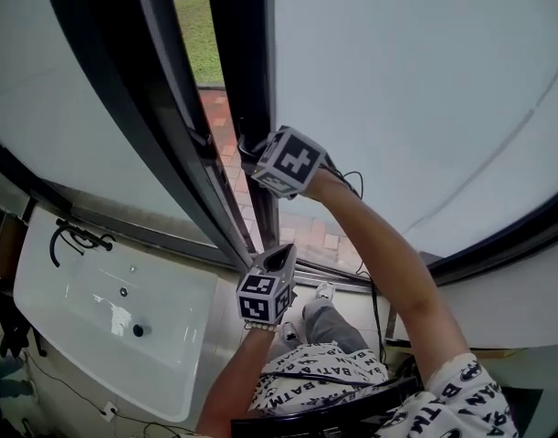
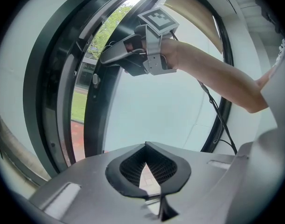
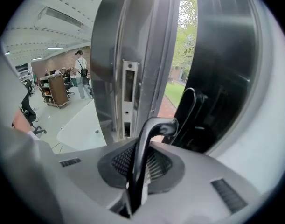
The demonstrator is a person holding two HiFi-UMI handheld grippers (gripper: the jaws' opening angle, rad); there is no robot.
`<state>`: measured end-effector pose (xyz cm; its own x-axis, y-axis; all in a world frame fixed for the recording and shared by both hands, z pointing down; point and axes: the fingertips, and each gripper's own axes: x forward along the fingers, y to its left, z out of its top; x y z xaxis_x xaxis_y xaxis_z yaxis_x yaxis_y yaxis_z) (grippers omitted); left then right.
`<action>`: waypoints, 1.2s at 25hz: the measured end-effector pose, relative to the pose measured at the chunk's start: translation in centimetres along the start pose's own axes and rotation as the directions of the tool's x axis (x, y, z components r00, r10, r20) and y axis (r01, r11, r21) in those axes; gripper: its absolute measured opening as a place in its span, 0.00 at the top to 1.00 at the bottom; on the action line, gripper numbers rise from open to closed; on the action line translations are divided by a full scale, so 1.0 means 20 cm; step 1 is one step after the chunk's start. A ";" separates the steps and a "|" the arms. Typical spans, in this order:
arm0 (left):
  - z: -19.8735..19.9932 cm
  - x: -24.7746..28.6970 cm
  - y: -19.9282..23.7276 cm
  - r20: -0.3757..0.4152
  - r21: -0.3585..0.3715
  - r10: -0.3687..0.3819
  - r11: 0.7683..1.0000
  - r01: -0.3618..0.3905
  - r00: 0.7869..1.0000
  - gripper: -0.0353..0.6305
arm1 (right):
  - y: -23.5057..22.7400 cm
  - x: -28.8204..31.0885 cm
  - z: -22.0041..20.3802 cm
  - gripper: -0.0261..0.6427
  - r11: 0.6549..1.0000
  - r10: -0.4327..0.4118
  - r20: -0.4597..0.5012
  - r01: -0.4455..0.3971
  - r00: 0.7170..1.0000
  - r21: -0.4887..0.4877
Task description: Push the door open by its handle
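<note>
The door's dark frame edge (image 1: 249,80) stands a little ajar, with brick paving and grass showing through the gap. My right gripper (image 1: 248,151) is at that edge, chest high. In the right gripper view its jaws (image 3: 136,174) are shut on the dark lever handle (image 3: 154,127), which runs up between the pads and bends right toward the door. The left gripper view shows the same grip from below, the right gripper (image 2: 109,57) at the frame. My left gripper (image 1: 280,255) hangs lower, near the door's foot, its jaws (image 2: 147,169) shut on nothing.
A white basin (image 1: 50,313) with a black tap (image 1: 73,237) is at the lower left. The fixed metal frame with its strike plate (image 3: 128,94) is left of the handle. A person with a backpack (image 3: 80,69) and a cart (image 3: 56,90) are far off.
</note>
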<state>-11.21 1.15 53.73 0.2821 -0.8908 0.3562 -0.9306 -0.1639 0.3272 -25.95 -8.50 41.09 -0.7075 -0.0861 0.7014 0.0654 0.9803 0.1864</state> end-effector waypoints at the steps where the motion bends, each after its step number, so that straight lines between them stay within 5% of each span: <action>1: 0.01 -0.01 0.00 0.000 -0.004 0.008 1.000 -0.008 1.000 0.97 | -0.02 0.00 0.01 0.90 1.000 -0.006 0.001 0.006 1.000 0.005; 17: 0.14 0.27 0.10 -0.008 -0.019 0.077 0.997 -0.077 0.997 0.97 | -0.53 0.03 -0.01 0.91 0.995 -0.087 -0.001 0.087 0.996 0.051; 30: 0.46 0.90 0.19 0.020 0.008 0.089 0.996 -0.089 0.996 0.97 | -1.26 0.04 -0.20 0.93 0.966 -0.214 -0.046 0.218 0.976 0.137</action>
<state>-11.77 -19.37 53.27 0.1937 -0.9100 0.3667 -0.9538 -0.0872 0.2875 -25.34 -34.03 39.72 -0.6723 -0.3015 0.6761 -0.1877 0.9529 0.2383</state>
